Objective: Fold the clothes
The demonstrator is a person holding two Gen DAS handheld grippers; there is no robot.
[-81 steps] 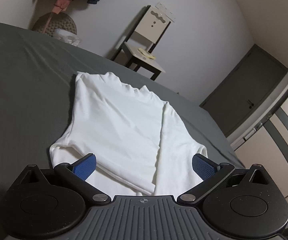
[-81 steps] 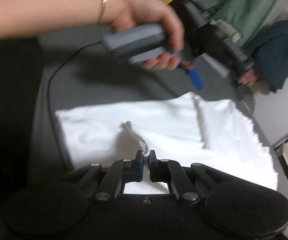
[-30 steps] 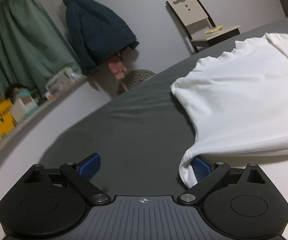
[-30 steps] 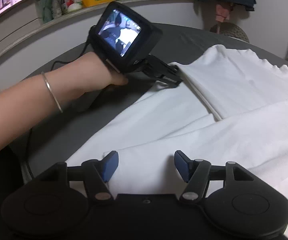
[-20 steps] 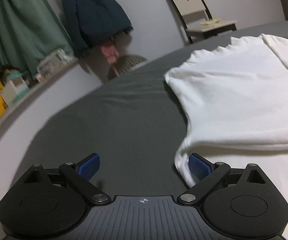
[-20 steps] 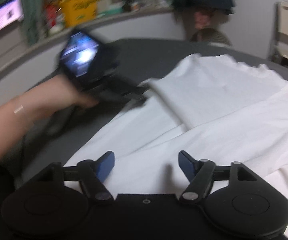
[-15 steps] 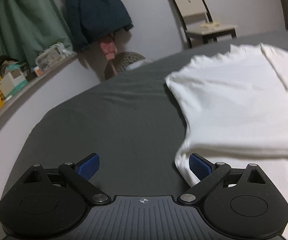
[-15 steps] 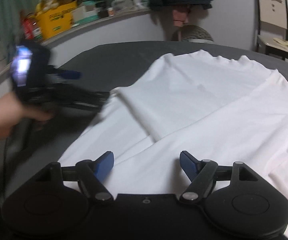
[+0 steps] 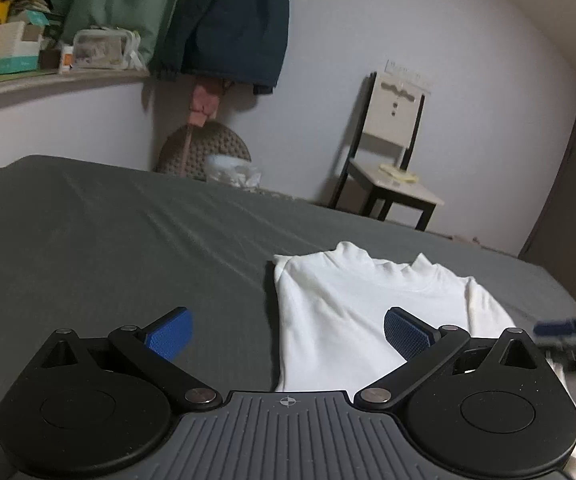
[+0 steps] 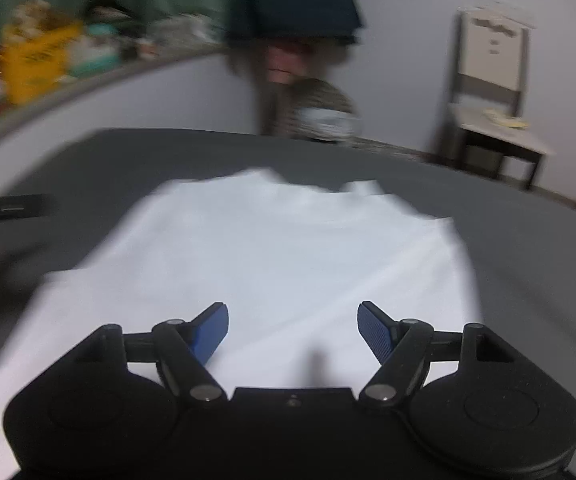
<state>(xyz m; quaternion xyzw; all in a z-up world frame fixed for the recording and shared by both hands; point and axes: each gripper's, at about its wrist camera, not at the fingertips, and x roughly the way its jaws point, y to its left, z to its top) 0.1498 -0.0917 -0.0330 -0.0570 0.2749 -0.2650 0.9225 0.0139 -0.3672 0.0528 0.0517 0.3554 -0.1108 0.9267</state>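
Note:
A white shirt [image 9: 352, 312] lies flat on the dark grey bed [image 9: 108, 240], both side parts folded inward, its collar pointing toward the far wall. My left gripper [image 9: 288, 334] is open above the shirt's left edge, left pad over bare sheet, right pad over cloth. In the blurred right wrist view the same white shirt [image 10: 280, 248] fills the middle, and my right gripper [image 10: 293, 328] hovers open over its near part with nothing between the pads. The right gripper's blue tip [image 9: 564, 328] shows at the right edge of the left wrist view.
A chair [image 9: 392, 160] stands by the far wall beyond the bed. A dark jacket [image 9: 236, 20] hangs on the wall over a round woven basket [image 9: 204, 156]. A shelf with boxes [image 9: 12, 48] runs along the left wall. Bare sheet lies left of the shirt.
Both grippers have swung round to face the shirt from its near end. The right gripper, earlier shut on a pinch of cloth, has let go and stands open. The left stayed open.

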